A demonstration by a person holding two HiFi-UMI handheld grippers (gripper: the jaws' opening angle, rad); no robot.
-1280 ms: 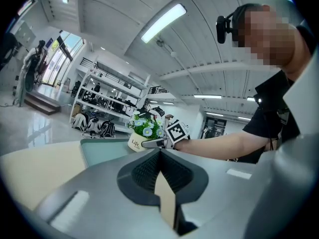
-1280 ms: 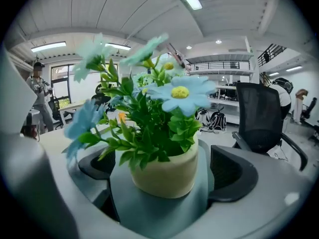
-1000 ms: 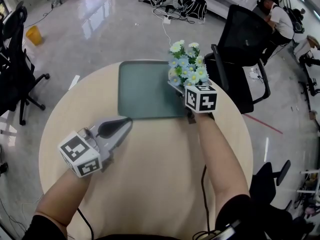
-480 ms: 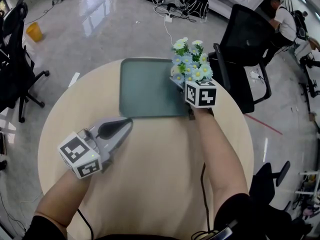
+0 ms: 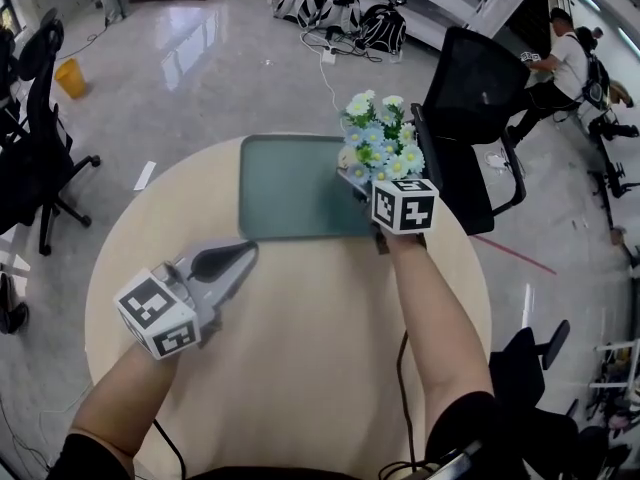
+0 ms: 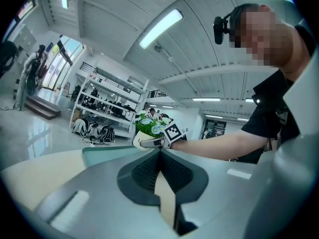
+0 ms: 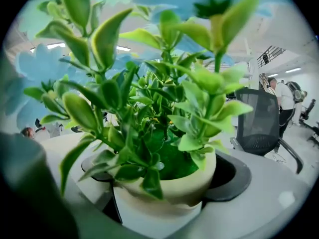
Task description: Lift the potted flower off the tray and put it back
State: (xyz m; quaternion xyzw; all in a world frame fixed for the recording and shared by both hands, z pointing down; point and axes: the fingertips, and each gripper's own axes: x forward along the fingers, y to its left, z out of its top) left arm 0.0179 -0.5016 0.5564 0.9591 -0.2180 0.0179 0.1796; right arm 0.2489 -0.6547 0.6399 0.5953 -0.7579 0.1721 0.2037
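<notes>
Change since a second ago slight: potted flower at the right-hand edge of the green tray as before, with the right gripper and its marker cube a shade lower in the head view and the whole table slid down a little in frame. Jaws of that gripper set wide, just drawn in a touch, and now pressed on either side of the cream pot, with leaves and pale blue blooms crowding its own view. Cannot tell whether the pot's base sits on the tray or hangs just clear of it. Left gripper near the tray's lower left corner, over the tabletop, hardly shifted, jaws together with nothing between them. Round table of pale wood, with a black cable trailing beside the right forearm. Around it a glossy grey floor, a black office chair just beyond the table on the right, another chair at the left, a yellow bin further off on that side, dark backpacks on the floor at the far end, and a seated person at top right.
</notes>
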